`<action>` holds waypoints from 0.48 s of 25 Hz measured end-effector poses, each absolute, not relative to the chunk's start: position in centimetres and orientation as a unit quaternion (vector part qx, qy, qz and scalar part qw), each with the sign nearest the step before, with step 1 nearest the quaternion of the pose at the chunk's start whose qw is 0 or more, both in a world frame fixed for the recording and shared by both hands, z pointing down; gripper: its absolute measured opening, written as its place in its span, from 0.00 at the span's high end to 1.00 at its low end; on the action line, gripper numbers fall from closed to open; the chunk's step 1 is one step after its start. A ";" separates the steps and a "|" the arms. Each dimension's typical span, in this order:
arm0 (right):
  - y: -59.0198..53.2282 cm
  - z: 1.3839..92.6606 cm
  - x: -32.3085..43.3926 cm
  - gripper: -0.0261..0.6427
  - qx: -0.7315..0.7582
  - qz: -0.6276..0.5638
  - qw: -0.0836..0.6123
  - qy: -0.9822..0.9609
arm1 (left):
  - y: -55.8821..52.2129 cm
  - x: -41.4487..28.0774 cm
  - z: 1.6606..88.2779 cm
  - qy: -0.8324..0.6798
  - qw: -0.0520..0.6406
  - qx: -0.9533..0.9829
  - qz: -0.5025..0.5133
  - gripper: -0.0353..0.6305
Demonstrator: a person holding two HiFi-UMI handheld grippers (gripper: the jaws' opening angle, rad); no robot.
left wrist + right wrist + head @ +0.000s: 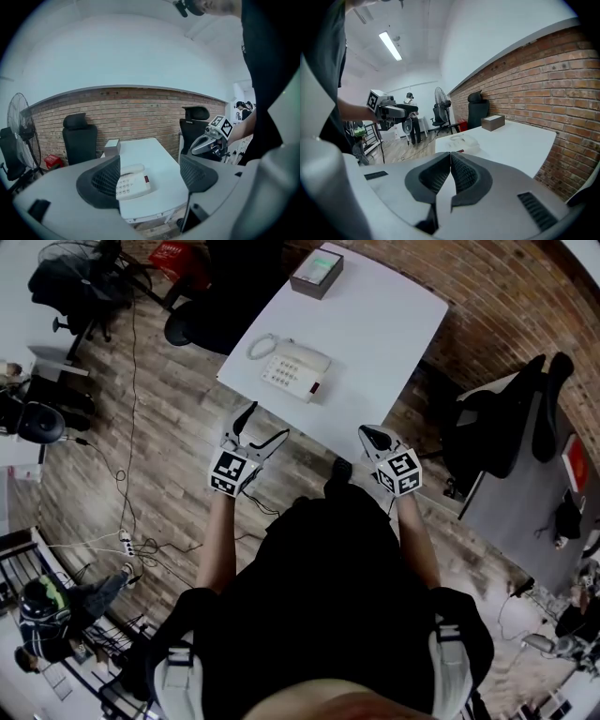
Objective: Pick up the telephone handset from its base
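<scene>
A white telephone [297, 370] sits on the white table [375, 334] near its front edge, its handset [305, 356] resting on the base and a coiled cord looping to its left. The left gripper view shows the telephone [132, 182] between the open jaws, some way off. My left gripper [256, 434] hangs open below the table's front edge, short of the phone. My right gripper [371, 439] is shut with nothing in it, to the right and also off the table. The right gripper view shows the telephone [464, 140] beyond the closed jaws.
A grey box [317, 273] stands at the table's far end. Black office chairs [511, 418] stand right of the table and another at its far left. A brick wall runs along the right. Cables and a power strip [125, 542] lie on the wooden floor.
</scene>
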State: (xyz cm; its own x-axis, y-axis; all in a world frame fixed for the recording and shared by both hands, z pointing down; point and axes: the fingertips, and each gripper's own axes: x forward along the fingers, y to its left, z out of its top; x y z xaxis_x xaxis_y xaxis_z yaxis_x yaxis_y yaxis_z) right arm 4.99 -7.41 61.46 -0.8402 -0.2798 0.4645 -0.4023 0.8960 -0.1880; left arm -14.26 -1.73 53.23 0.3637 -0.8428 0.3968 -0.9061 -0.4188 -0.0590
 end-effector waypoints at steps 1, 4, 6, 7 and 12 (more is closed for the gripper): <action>-7.8 61.5 4.9 0.96 0.174 0.141 0.218 -0.950 | -2.1 -14.2 53.3 -0.536 0.087 0.819 0.187 0.36; -8.9 62.1 5.0 0.96 0.158 0.143 0.221 -0.952 | -3.1 -13.7 53.5 -0.544 0.091 0.813 0.189 0.36; -9.9 62.4 5.1 0.96 0.149 0.143 0.222 -0.953 | -3.8 -13.4 53.5 -0.548 0.092 0.809 0.193 0.36; -10.4 62.4 5.1 0.96 0.145 0.143 0.222 -0.954 | -4.2 -13.3 53.5 -0.550 0.092 0.807 0.194 0.36; -13.2 62.4 4.8 0.96 0.126 0.135 0.220 -0.958 | -5.8 -13.2 53.2 -0.565 0.093 0.796 0.198 0.36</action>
State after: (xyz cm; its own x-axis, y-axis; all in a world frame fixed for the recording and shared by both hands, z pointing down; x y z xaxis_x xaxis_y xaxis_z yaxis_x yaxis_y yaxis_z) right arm 4.76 -13.19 62.38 -0.8714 -0.1828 0.4552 -0.3017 0.9314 -0.2036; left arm -13.16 -5.85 53.21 0.2834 -0.8617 0.4208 -0.9357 -0.3445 -0.0753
